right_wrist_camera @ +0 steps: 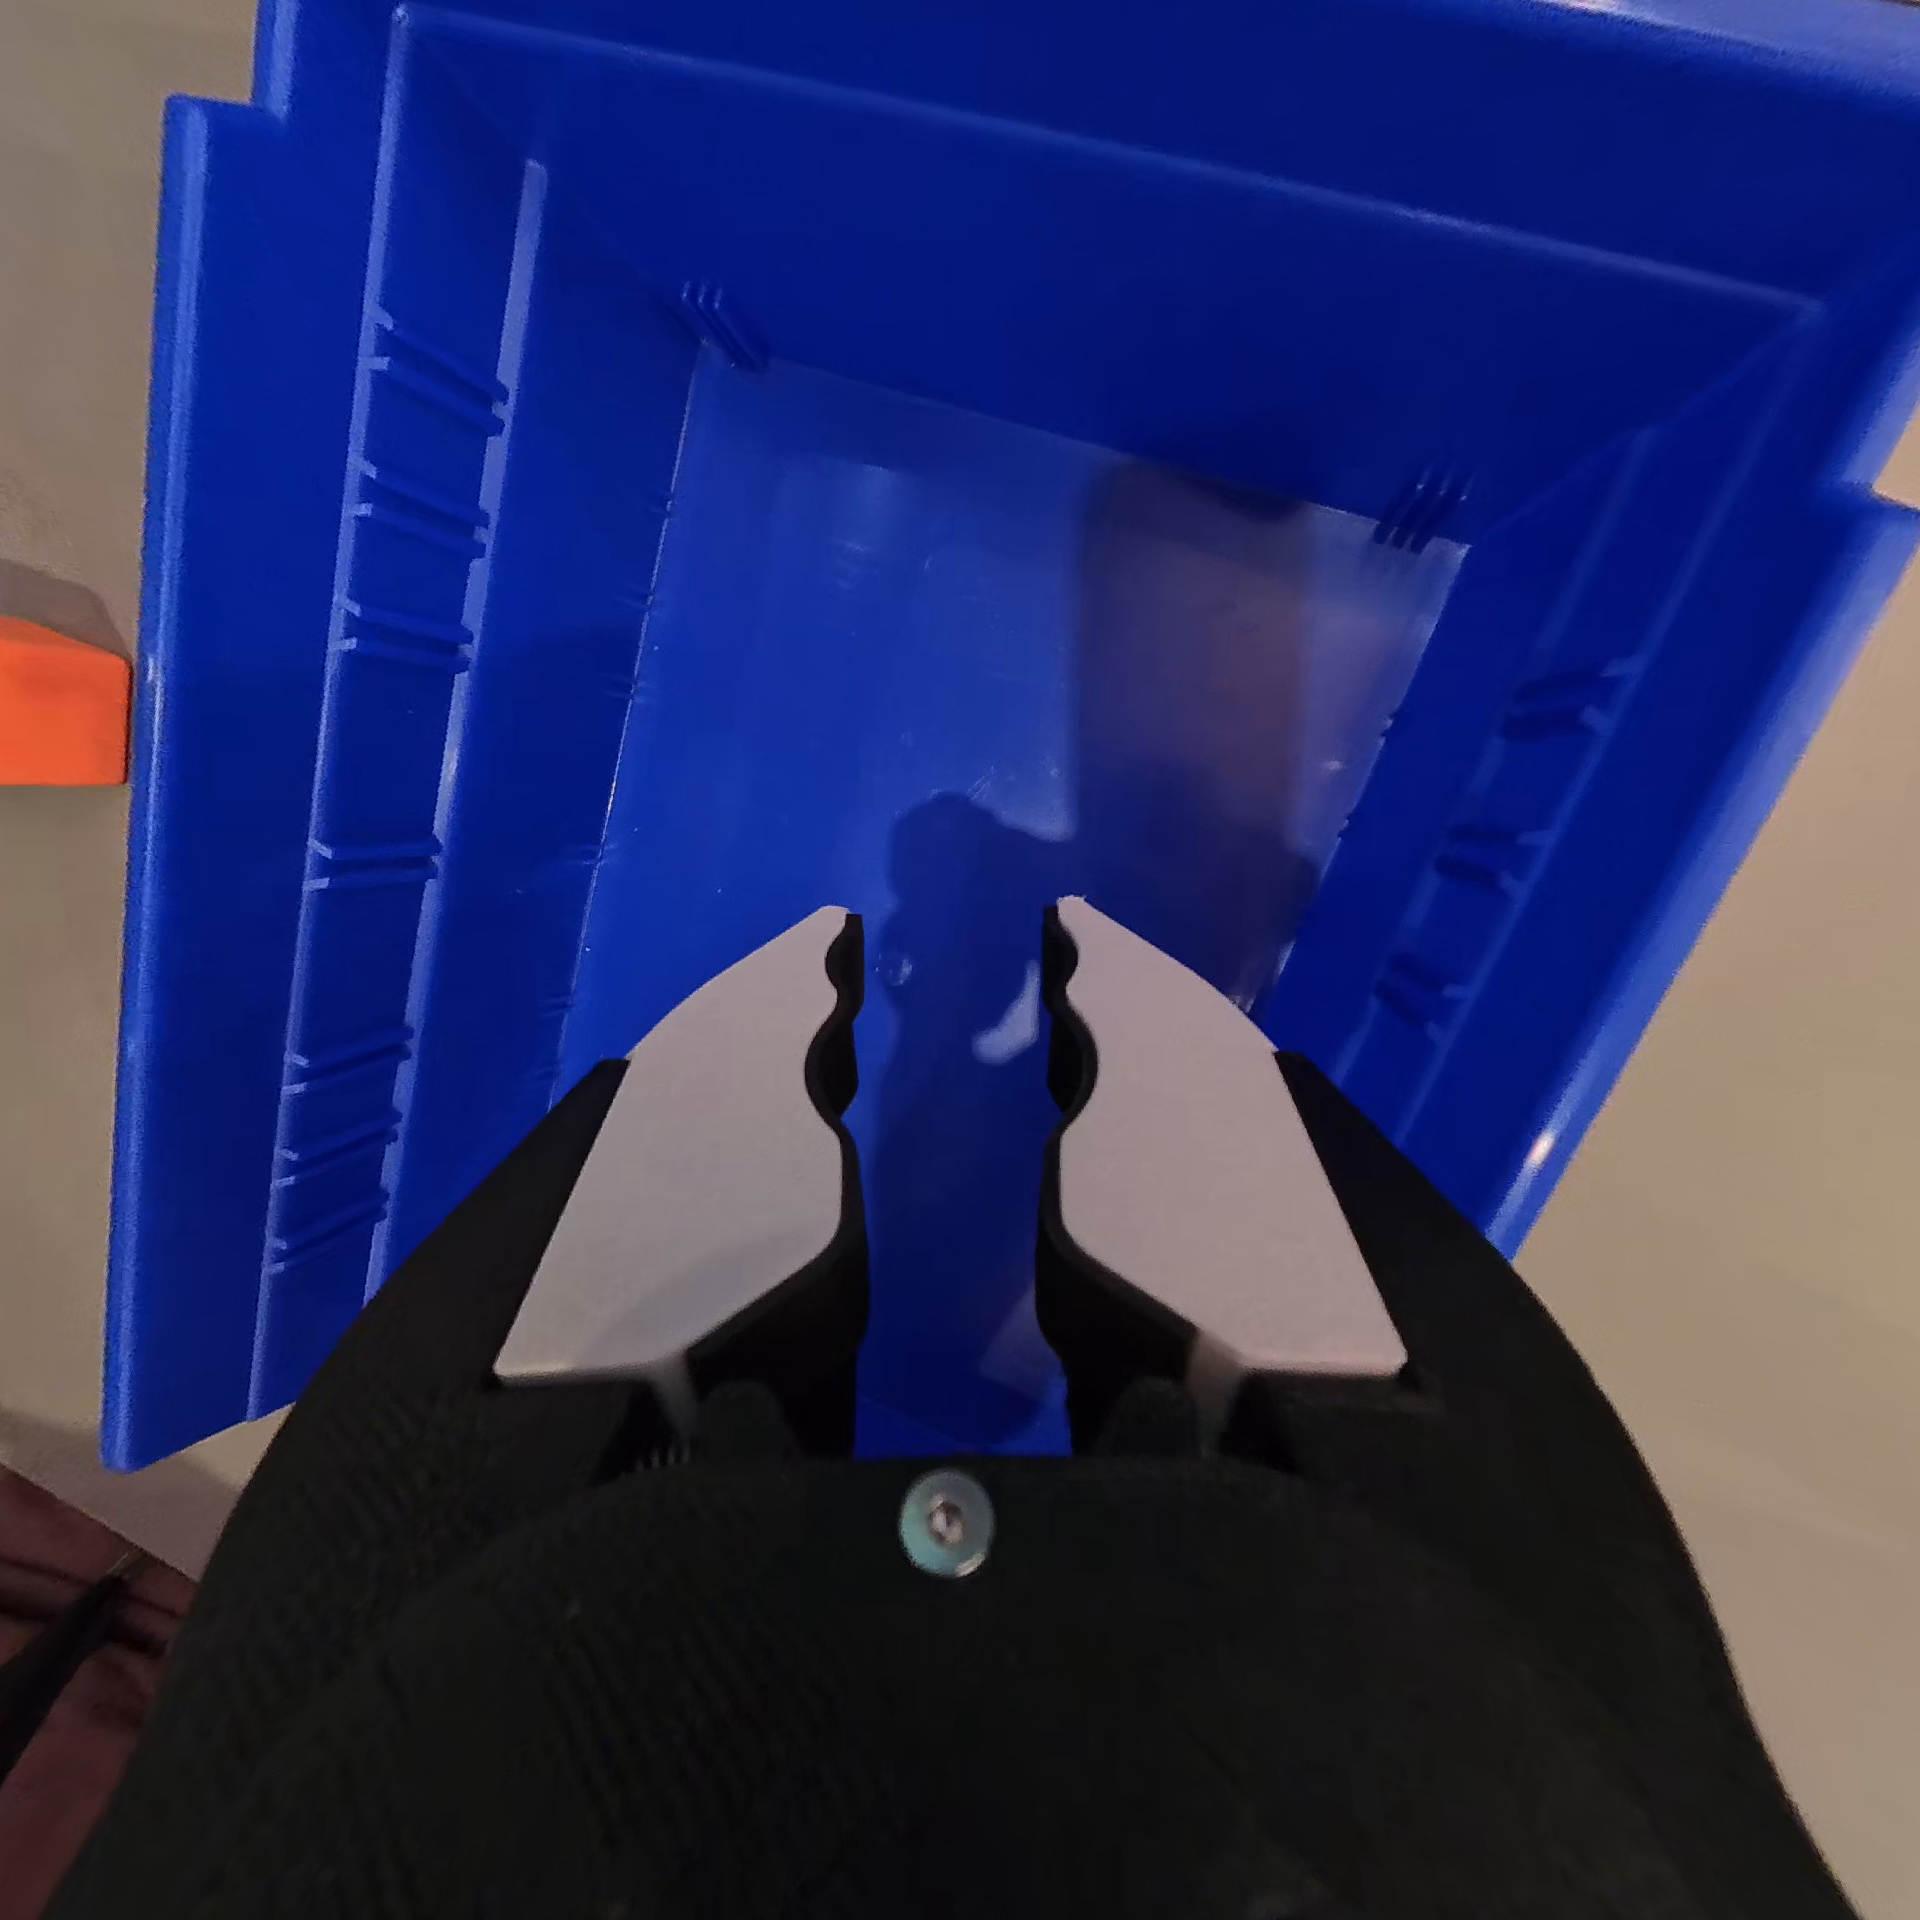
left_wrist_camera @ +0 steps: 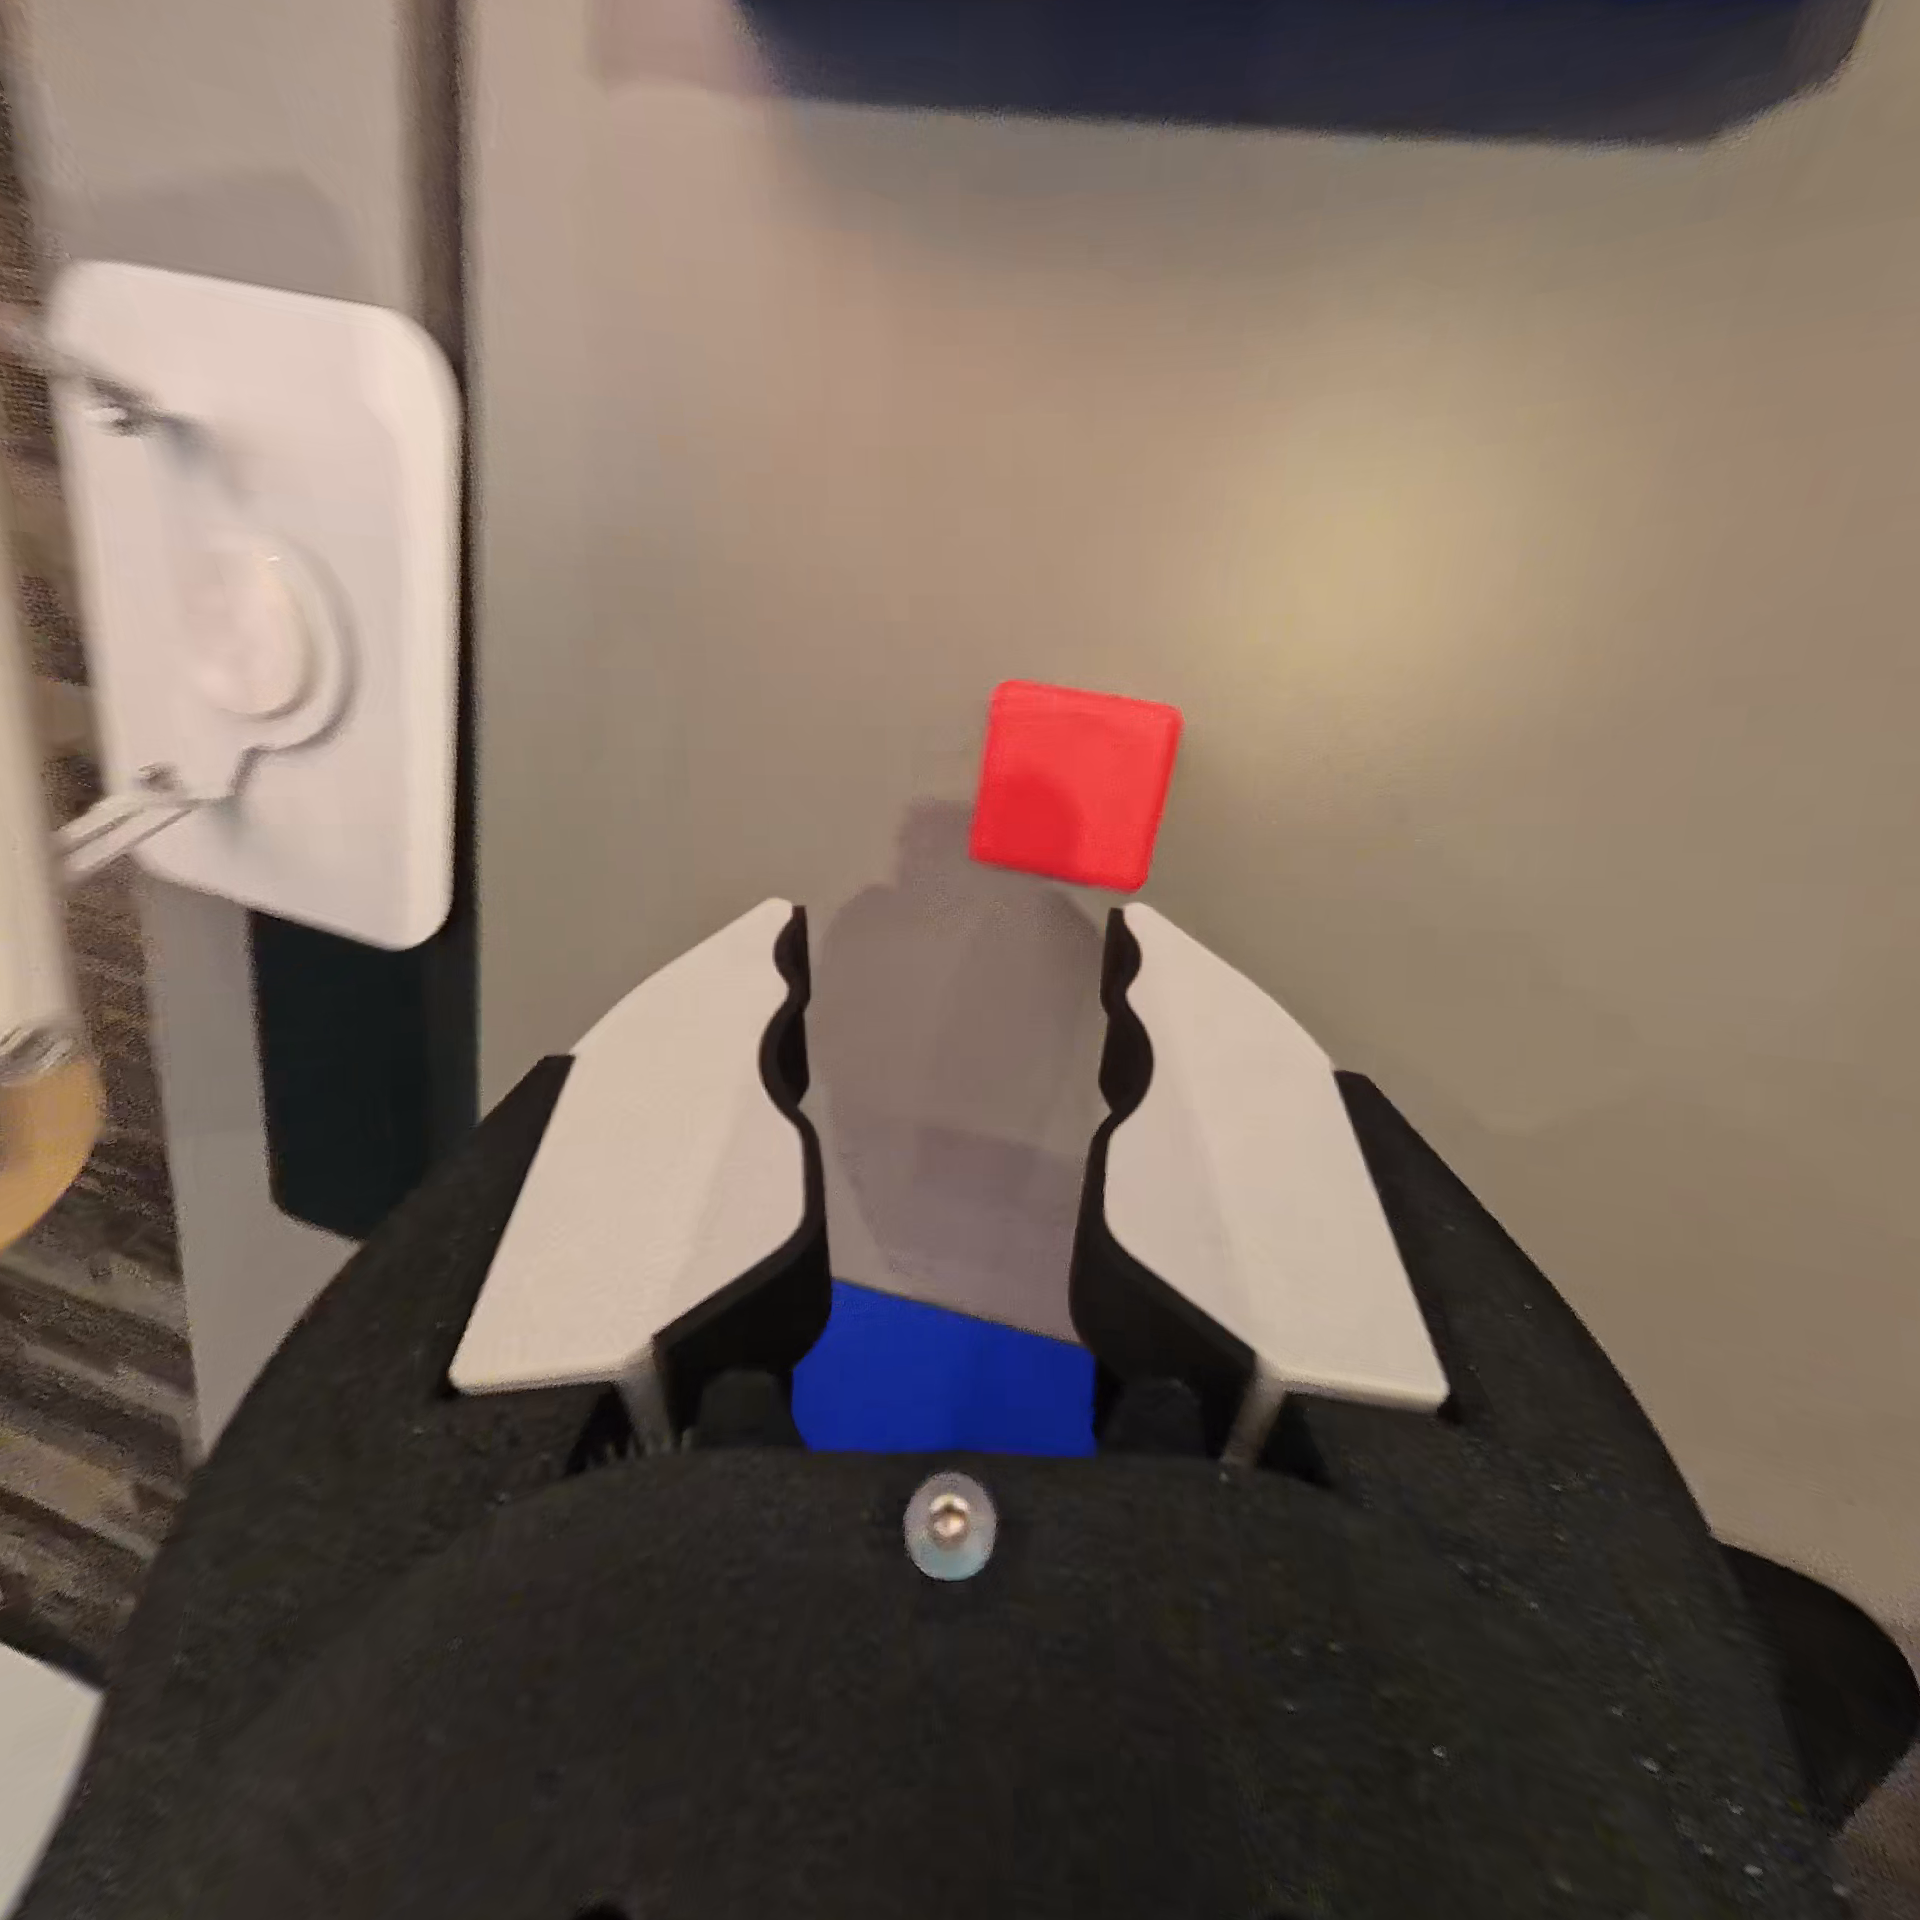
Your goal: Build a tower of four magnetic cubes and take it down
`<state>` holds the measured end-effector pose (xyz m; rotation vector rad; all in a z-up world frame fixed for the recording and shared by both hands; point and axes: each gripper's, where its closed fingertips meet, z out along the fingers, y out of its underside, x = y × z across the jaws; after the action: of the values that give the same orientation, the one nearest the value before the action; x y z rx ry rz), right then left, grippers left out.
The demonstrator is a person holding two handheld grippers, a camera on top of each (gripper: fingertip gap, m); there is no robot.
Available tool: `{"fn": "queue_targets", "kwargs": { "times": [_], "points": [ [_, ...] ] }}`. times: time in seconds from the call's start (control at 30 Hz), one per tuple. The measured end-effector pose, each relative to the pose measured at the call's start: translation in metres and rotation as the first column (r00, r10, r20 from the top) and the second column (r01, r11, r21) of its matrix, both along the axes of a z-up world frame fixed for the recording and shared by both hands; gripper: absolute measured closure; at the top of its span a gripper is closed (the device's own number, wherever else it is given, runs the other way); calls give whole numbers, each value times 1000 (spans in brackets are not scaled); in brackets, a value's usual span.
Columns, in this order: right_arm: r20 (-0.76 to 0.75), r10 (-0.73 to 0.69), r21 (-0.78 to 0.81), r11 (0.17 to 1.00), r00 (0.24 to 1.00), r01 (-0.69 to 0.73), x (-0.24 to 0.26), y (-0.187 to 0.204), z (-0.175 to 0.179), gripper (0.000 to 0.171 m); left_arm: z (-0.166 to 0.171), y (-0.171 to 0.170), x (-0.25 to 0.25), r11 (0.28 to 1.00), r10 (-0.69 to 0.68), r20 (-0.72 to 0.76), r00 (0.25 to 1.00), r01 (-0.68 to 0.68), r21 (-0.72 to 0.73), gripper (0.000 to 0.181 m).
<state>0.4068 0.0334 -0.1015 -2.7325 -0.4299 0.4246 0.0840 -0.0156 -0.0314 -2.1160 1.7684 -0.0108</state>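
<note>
Both tools are held apart, empty: left tool (left_wrist_camera: 954, 914) near the red cube (left_wrist_camera: 1075, 787), a blue cube (left_wrist_camera: 945, 1382) half hidden beneath; right tool (right_wrist_camera: 954, 914) over the bin (right_wrist_camera: 436, 623), an orange cube (right_wrist_camera: 57, 712) cut off at 9 o'clock.

My left wrist camera looks steeply down along its own fingers at the pale table (left_wrist_camera: 1455, 520), close above it, with a red cube (left_wrist_camera: 1075, 787) just past the fingertips and the dark edge of a blue bin (left_wrist_camera: 1299, 73) at the top of the frame. My right wrist camera also points down, hanging near over the blue bin (right_wrist_camera: 343, 727), whose inside fills most of its view. The two views share only the table and that bin.
</note>
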Motion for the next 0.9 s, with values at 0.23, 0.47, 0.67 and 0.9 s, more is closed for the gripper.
{"fn": "queue_targets", "kwargs": {
  "times": [0.23, 0.47, 0.67, 0.9],
  "points": [
    [3, -7, -1, 1000, 1000, 7, 1, 0, 1, 136, 61, 58, -159, 889, 407, 147, 902, -428, 165, 136],
    [32, 8, -21, 1000, 999, -8, -3, 0, -5, 136, -24, 74, -292, 789, 614, -81, 785, -608, 91, 129],
    [22, -5, -5, 1000, 1000, 5, -4, 5, -4, 136, -71, 81, -330, 778, 622, -209, 755, -625, 61, 127],
    [46, -12, -28, 1000, 999, 14, 0, 4, -10, 135, -94, 85, -345, 779, 606, -284, 743, -627, 24, 124]
  ]
}}
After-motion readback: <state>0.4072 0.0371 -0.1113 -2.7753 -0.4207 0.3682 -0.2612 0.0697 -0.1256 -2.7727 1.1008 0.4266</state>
